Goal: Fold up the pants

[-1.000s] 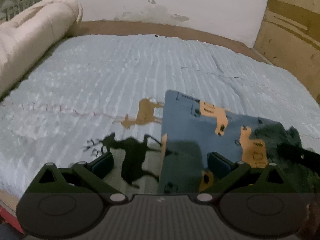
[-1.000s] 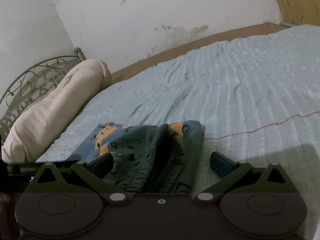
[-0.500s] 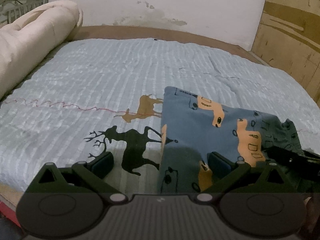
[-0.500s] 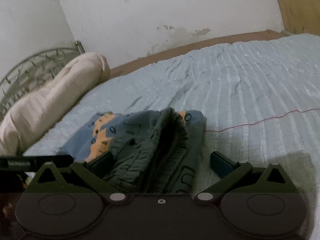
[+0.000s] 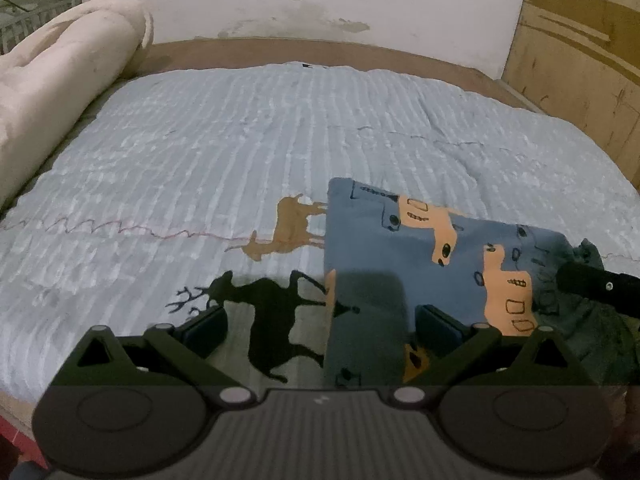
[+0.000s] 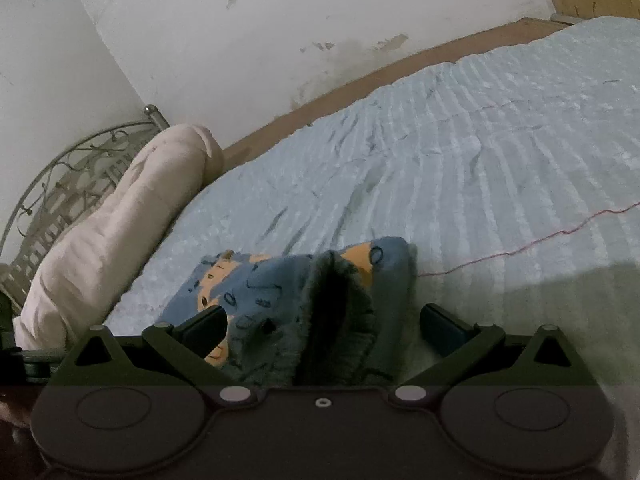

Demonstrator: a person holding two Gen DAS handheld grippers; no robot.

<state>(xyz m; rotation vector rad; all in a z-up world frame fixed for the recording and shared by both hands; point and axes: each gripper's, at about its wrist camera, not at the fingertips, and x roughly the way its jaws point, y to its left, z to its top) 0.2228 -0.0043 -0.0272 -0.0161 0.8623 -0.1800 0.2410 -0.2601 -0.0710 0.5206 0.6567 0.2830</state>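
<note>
Both claws are hanging with jaws spread, gripping nothing: the left gripper (image 5: 320,326) over the near corner of the folded pants (image 5: 404,256) lying on the blue bedspread (image 5: 240,140); the right gripper (image 6: 322,322) straddling the bunched waistband (image 6: 340,312), whose dark opening is hiding its inside; the pants' near edge is cut off behind both claws.

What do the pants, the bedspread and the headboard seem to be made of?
Pants: soft matte knit, probably cotton; ribbed, gathered waistband.
Bedspread: quilted ribbed fabric with a slight sheen; stitched deer motifs.
Headboard: metal, likely painted; thin scrolled bars and a round knob.
</note>
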